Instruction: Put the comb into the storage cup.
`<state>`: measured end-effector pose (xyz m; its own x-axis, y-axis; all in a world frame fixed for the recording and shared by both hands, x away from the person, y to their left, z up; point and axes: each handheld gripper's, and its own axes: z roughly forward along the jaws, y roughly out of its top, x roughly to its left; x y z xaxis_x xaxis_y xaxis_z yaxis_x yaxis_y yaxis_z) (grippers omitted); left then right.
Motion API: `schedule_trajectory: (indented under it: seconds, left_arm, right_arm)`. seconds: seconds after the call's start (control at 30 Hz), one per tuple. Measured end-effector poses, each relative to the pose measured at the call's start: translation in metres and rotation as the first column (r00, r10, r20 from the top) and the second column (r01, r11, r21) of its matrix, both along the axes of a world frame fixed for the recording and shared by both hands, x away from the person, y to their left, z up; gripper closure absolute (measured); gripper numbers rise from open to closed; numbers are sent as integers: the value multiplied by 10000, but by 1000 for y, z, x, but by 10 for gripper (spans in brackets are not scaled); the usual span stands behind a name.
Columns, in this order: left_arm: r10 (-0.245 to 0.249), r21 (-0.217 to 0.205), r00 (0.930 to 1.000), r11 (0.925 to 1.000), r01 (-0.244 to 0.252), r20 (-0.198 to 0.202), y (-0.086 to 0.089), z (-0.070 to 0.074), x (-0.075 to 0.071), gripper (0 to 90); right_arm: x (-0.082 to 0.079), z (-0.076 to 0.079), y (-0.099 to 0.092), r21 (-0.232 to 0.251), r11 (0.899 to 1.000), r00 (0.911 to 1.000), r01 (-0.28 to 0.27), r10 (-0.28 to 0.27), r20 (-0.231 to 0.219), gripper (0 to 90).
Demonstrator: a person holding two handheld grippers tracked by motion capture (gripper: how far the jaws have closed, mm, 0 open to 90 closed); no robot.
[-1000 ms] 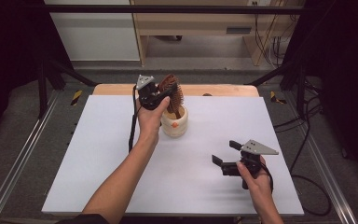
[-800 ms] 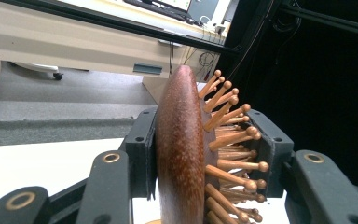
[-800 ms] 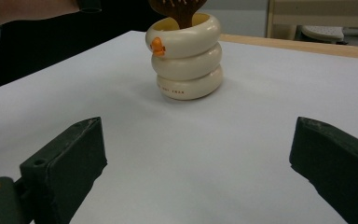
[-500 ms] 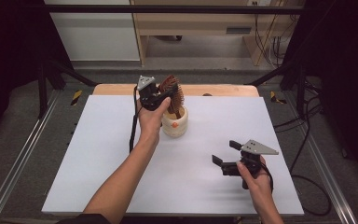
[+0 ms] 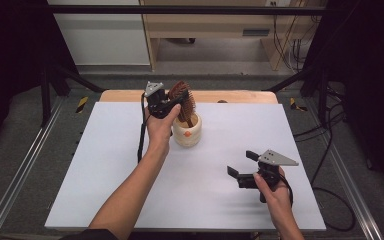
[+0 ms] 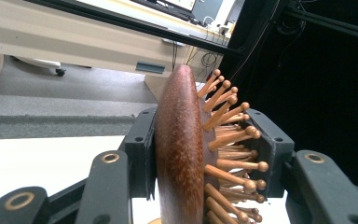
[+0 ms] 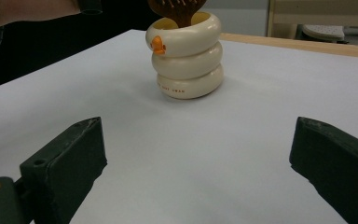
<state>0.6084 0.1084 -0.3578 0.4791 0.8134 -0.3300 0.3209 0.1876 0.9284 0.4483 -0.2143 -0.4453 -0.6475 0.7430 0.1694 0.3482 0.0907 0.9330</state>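
A brown wooden hairbrush (image 5: pixel 182 99) with peg bristles stands handle-down in a cream ringed holder (image 5: pixel 187 132) that bears an orange duck bill. My left gripper (image 5: pixel 172 102) is shut on the brush head, one jaw against its smooth back (image 6: pixel 179 154) and the other against the bristle side. The holder (image 7: pixel 186 58) stands upright on the white table, and the brush handle (image 7: pixel 177 11) enters its mouth. My right gripper (image 5: pixel 244 164) rests low over the table at the front right, open and holding nothing, its fingers (image 7: pixel 67 163) spread wide and facing the holder.
The white tabletop (image 5: pixel 105 165) has a wooden strip (image 5: pixel 240 96) along its far edge. Metal rails (image 5: pixel 15 175) run down both sides. Beyond the table stands a wooden bench (image 5: pixel 215 30) with cables on the floor at the right.
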Motion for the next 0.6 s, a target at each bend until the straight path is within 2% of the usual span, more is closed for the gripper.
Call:
schedule_trajectory:
  seconds: [0.6]
  left_arm:
    - [80,-430,9995,9990,-93,-310,14,-5,4,490]
  right_arm:
    - [0,-1,1,-89,10000,10000,-22,22,2,38]
